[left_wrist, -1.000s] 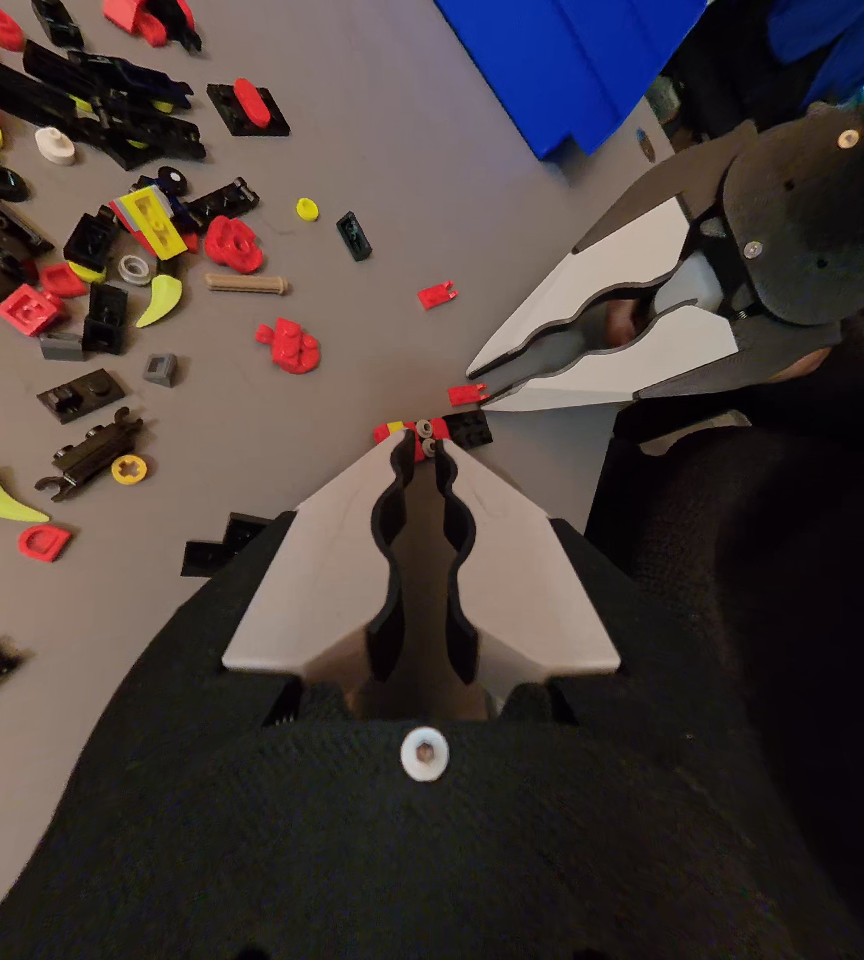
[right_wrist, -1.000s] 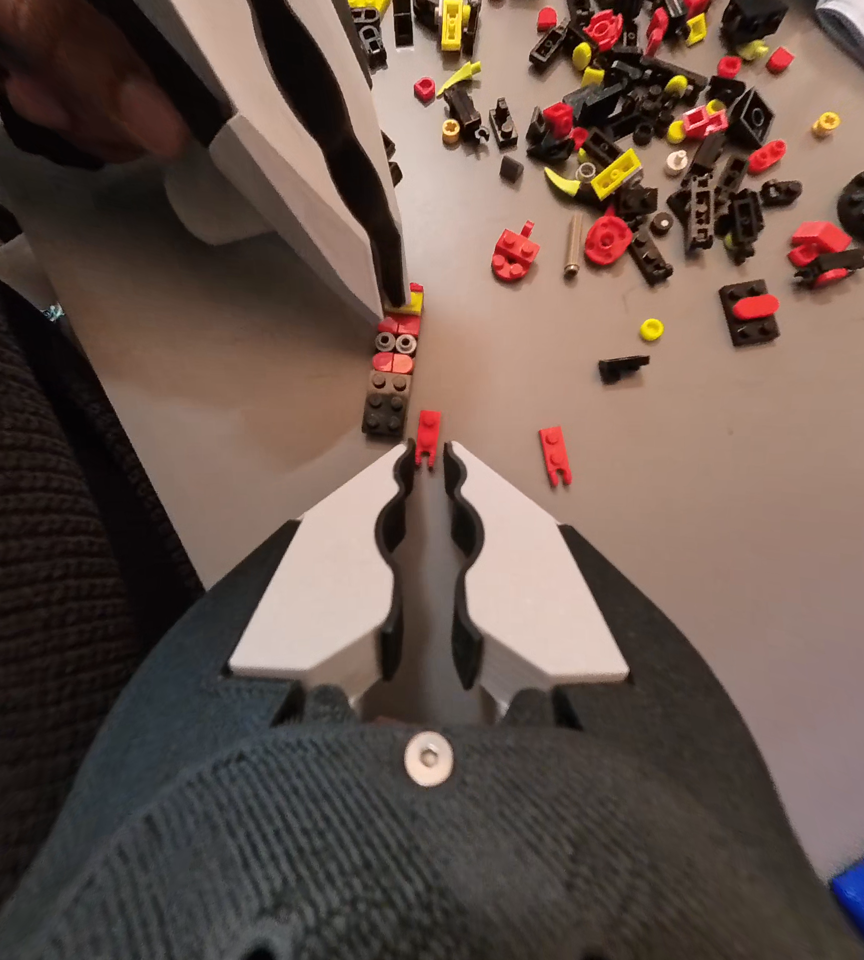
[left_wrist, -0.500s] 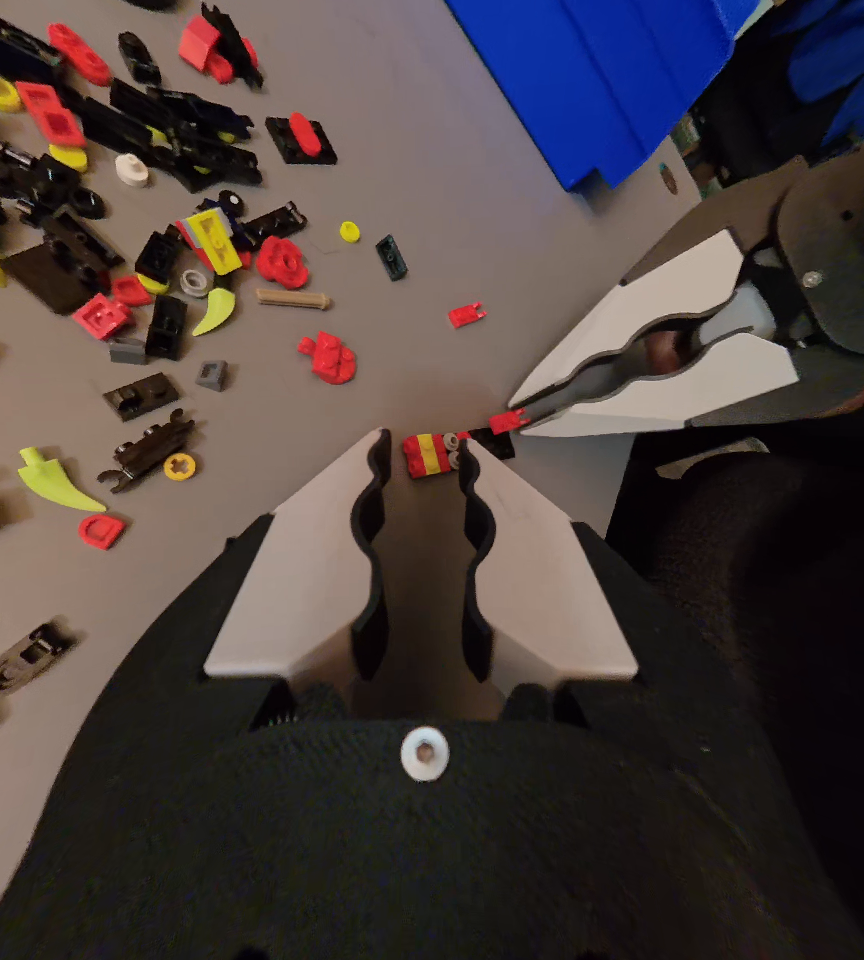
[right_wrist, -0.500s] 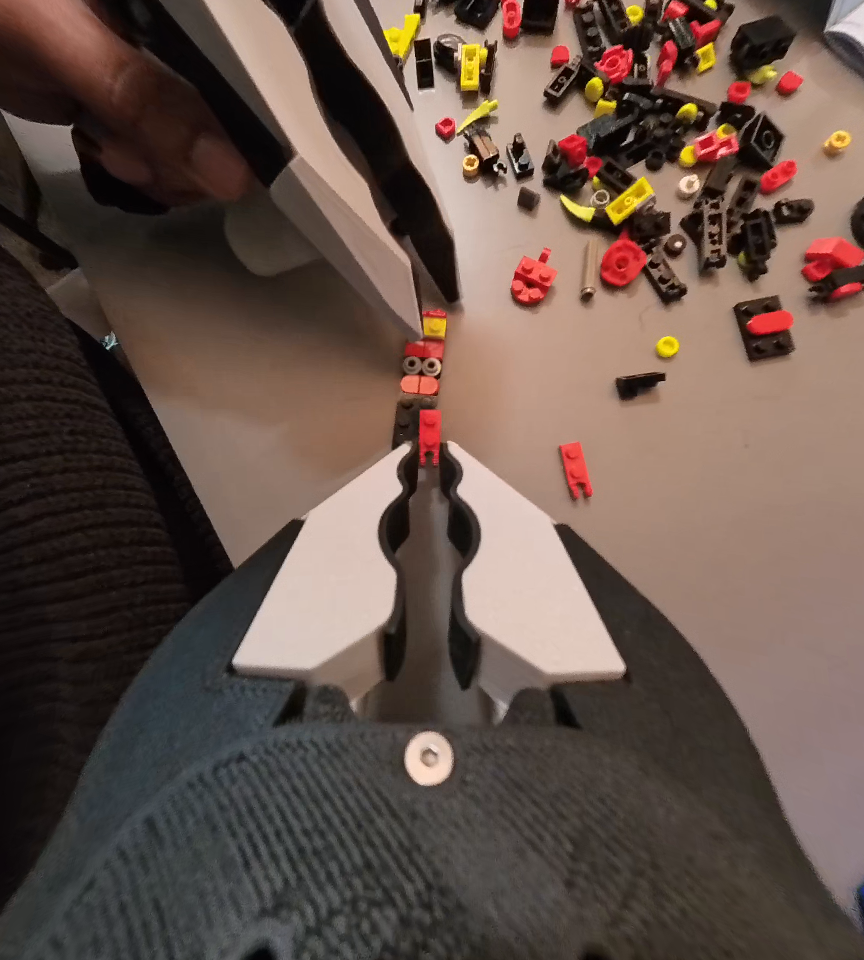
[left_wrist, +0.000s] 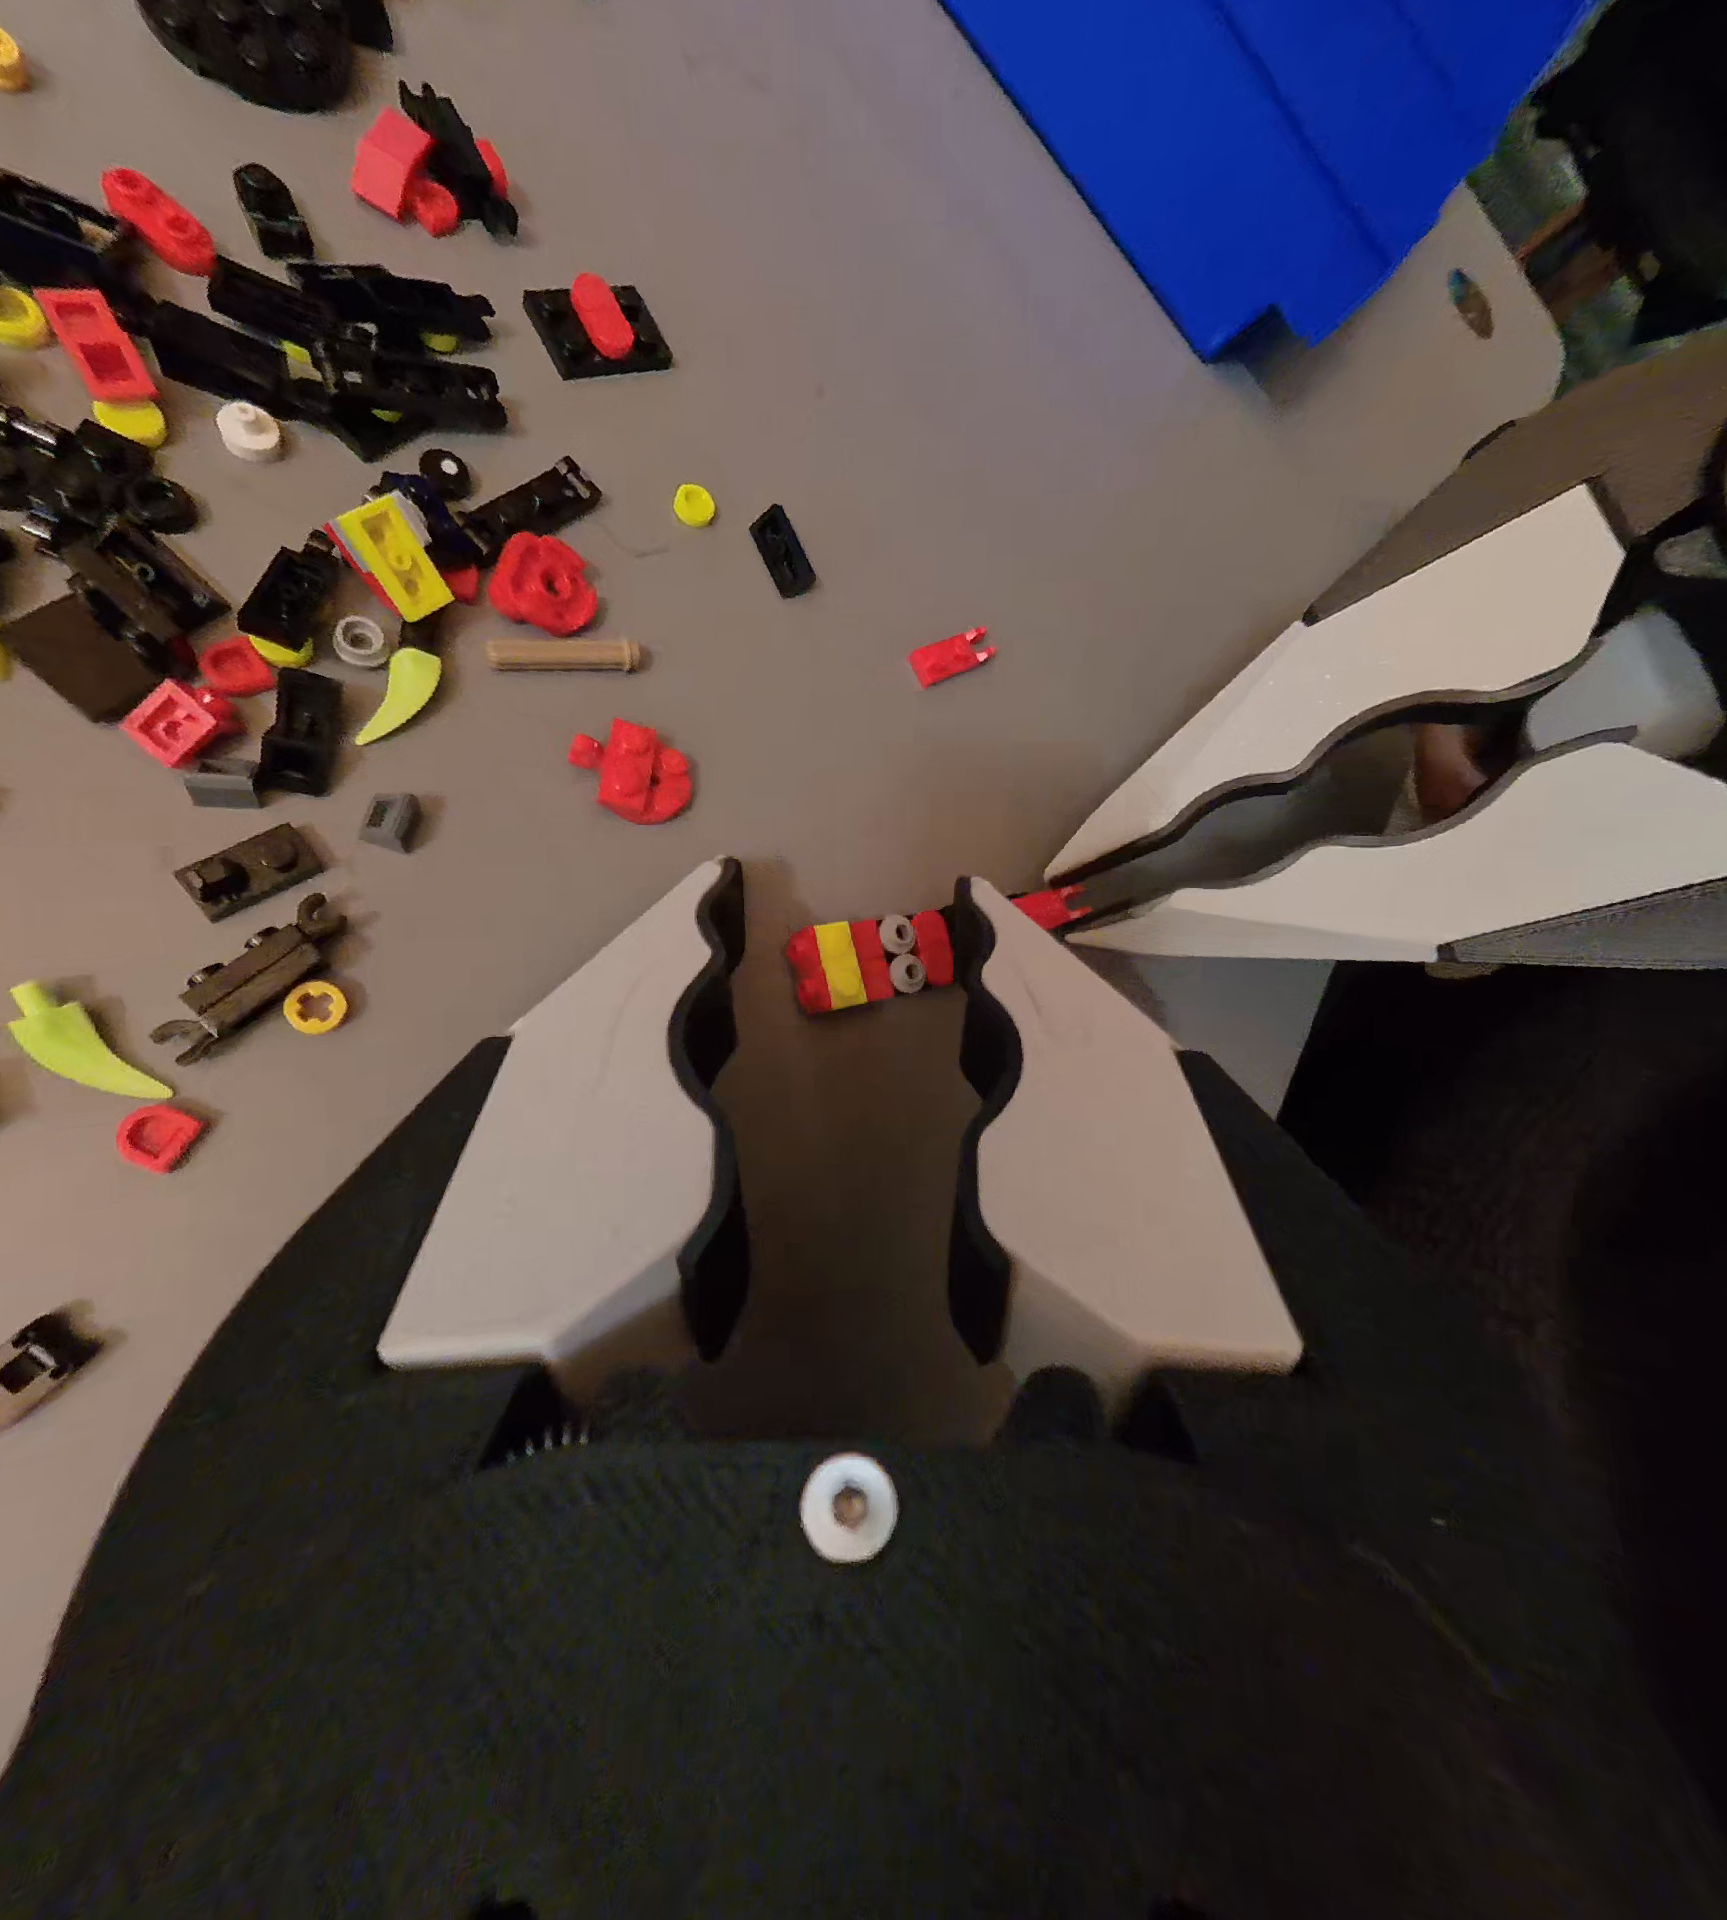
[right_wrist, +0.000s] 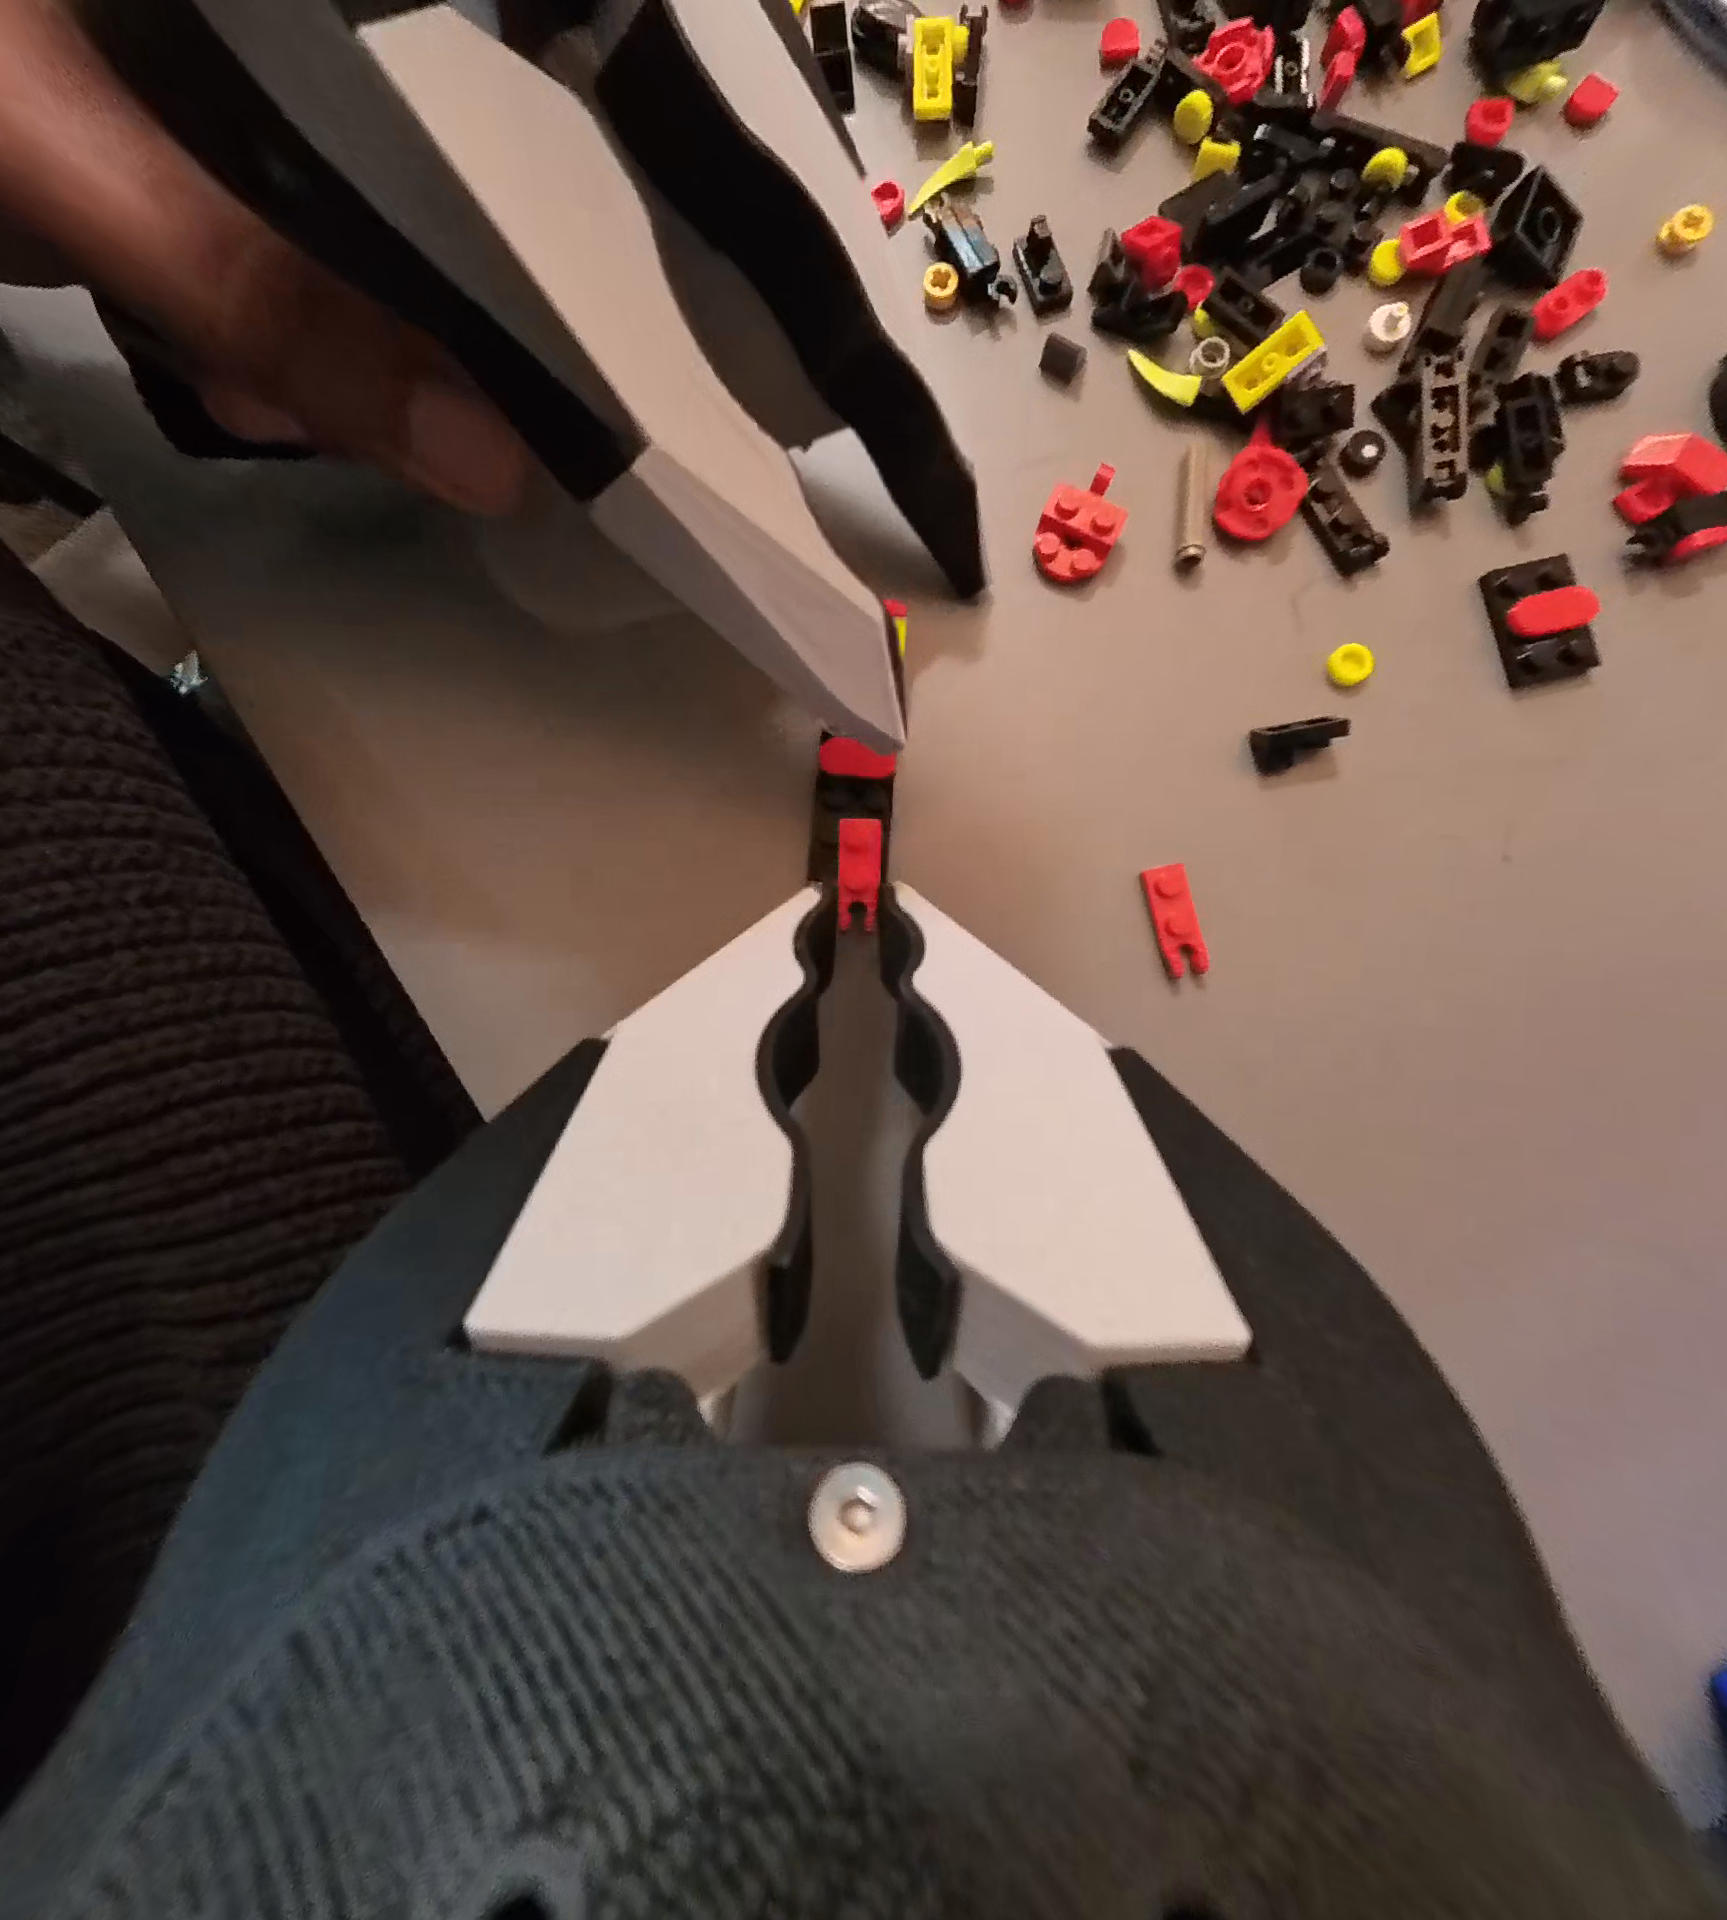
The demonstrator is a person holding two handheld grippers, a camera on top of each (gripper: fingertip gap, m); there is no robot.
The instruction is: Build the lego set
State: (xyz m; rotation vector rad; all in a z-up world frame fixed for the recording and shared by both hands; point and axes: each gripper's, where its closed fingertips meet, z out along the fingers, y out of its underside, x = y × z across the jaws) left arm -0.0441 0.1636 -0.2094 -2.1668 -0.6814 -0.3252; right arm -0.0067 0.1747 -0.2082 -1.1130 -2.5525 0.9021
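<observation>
A small assembly [left_wrist: 869, 961] of red, yellow, grey and black bricks lies on the grey table near its edge. My left gripper [left_wrist: 848, 894] is open, with one fingertip on each side of the assembly. My right gripper [right_wrist: 857, 904] is shut on a small red clip plate [right_wrist: 859, 868] and holds it over the assembly's black end [right_wrist: 854, 800]. In the left wrist view the right gripper [left_wrist: 1067, 906] comes in from the right with the plate [left_wrist: 1046, 906] at its tips. In the right wrist view the left gripper [right_wrist: 926, 644] reaches down from the upper left and hides most of the assembly.
A second red clip plate [right_wrist: 1176, 920] lies loose to the right. Several loose red, black and yellow pieces [left_wrist: 267, 520] spread over the far table. A blue bin [left_wrist: 1254, 156] stands at the back right. The table edge [left_wrist: 1306, 997] is close by. A hand [right_wrist: 319, 343] holds the left gripper. The tips of one gripper are about 4 cm away from the tips of the other.
My left gripper has opened and let go of the assembly, which now lies between its fingers. My right gripper has brought the red clip plate up to the assembly's black end.
</observation>
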